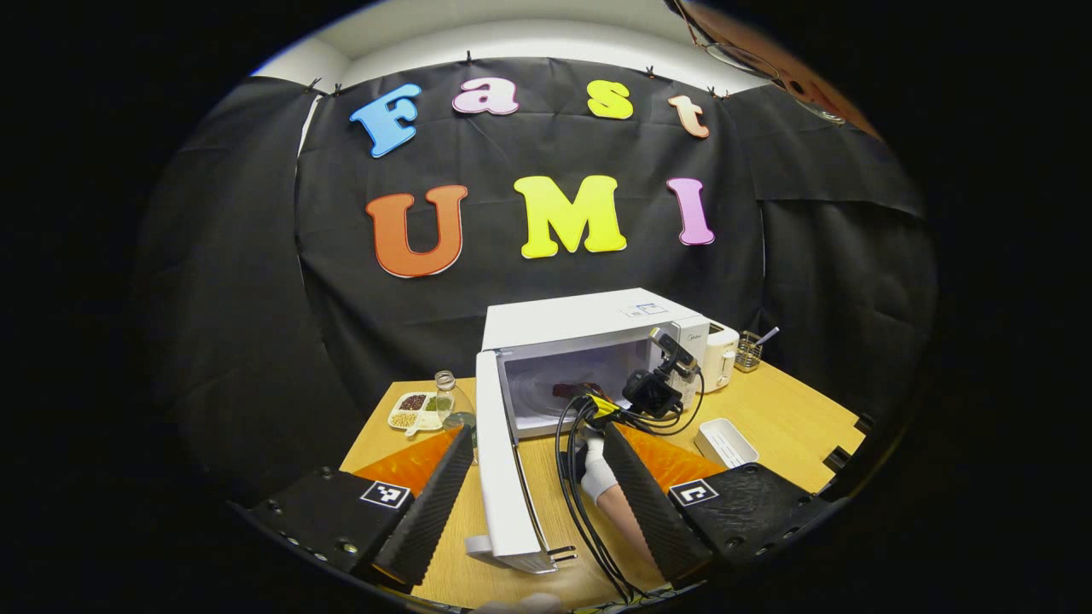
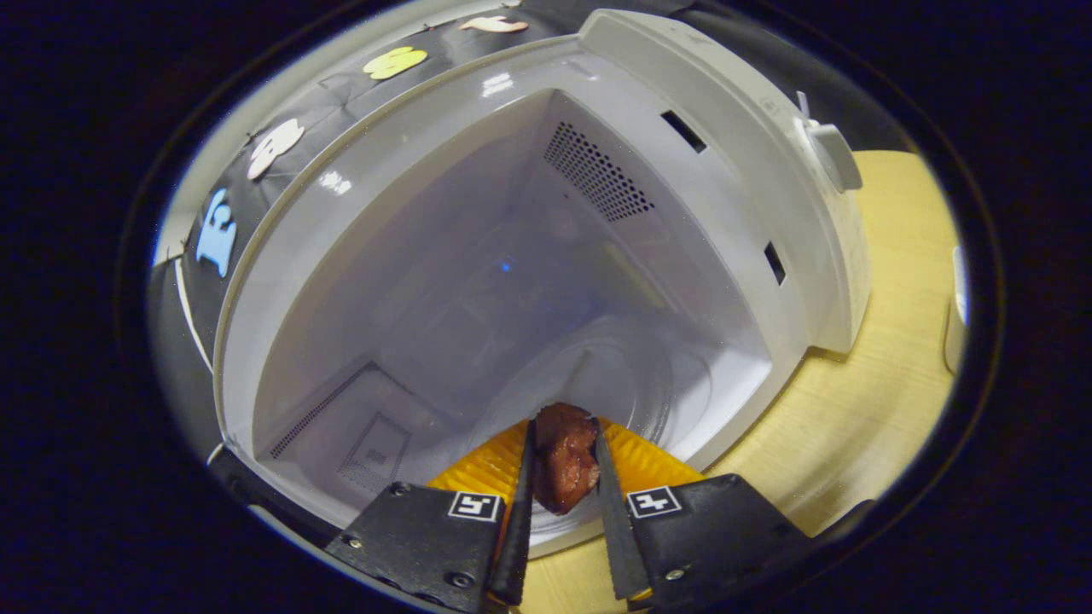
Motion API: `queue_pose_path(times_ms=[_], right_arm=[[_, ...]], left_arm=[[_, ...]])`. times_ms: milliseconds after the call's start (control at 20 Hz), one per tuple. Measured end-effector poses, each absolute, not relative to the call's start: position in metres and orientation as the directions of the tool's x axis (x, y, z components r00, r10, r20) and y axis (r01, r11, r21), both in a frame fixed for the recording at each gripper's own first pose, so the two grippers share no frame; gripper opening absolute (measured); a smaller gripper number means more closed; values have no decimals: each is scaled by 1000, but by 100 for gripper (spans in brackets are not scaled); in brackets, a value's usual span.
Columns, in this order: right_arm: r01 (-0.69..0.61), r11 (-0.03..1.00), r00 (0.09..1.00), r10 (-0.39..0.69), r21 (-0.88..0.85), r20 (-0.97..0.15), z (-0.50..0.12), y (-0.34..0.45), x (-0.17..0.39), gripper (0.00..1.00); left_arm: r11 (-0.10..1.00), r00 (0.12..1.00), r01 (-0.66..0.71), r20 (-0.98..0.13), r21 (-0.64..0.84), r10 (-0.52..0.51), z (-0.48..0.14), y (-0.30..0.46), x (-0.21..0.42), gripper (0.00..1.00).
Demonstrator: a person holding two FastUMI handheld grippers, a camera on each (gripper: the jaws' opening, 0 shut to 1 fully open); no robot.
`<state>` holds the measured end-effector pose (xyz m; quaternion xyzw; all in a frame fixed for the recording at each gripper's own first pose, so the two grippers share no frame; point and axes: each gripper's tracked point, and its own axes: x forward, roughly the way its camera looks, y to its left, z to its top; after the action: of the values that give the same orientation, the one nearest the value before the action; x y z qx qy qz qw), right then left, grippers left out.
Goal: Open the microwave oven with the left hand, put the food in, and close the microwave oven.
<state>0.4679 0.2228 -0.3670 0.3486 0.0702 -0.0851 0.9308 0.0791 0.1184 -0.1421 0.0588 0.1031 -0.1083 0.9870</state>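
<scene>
one piece of food at the mouth of the open oven

one step is in hand: setting the food inside. the microwave oven [image 1: 589,358] stands on the wooden table [image 1: 793,426], its door [image 1: 499,460] swung wide toward the left gripper [image 1: 537,486], whose fingers stand well apart with nothing between them, the door's edge lying in the gap but untouched. in the right gripper view the white cavity [image 2: 512,281] opens ahead, and the right gripper [image 2: 563,486] has both fingers pressed on a dark reddish chunk of food [image 2: 565,465], just over the front edge of the glass turntable [image 2: 614,375]. to do this well, i judge the chunk should go further in, toward the middle of the turntable, and come low before the fingers part, so it does not roll back to the sill. then the hand must clear the opening before the door swings.

around it: a toaster [image 1: 721,354] beside the oven, a small wire rack [image 1: 749,350] past it, a white tray [image 1: 725,442] near the front, a divided dish of beans [image 1: 418,409] and a glass jar [image 1: 444,381] on the far side of the door. the trailing cables [image 1: 580,477] of the right gripper hang across the doorway and may catch the door on closing.
</scene>
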Motion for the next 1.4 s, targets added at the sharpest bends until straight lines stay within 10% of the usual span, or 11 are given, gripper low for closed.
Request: queue_pose_path(times_ms=[50,150,300,400,1300,1400], right_arm=[[206,770,975,-108,604,-194,-368,222,467,31],[203,786,974,-100,584,-204,-364,221,464,48],[208,822,972,-110,531,-210,-360,208,457,43],[202,841,973,-115,502,-199,-358,206,458,63],[91,938,975,-15,334,-223,-308,199,397,65],[78,956,973,-12,282,-229,-289,183,367,83]], left_arm=[[970,956,224,-216,94,-199,-142,118,79,95],[971,957,220,-214,94,-197,-141,116,79,95],[970,958,223,-206,94,-200,-138,112,78,94],[970,958,224,-203,93,-202,-137,108,80,94],[973,971,208,-142,96,-193,-115,107,78,94],[975,976,193,-127,108,-179,-108,116,76,94]])
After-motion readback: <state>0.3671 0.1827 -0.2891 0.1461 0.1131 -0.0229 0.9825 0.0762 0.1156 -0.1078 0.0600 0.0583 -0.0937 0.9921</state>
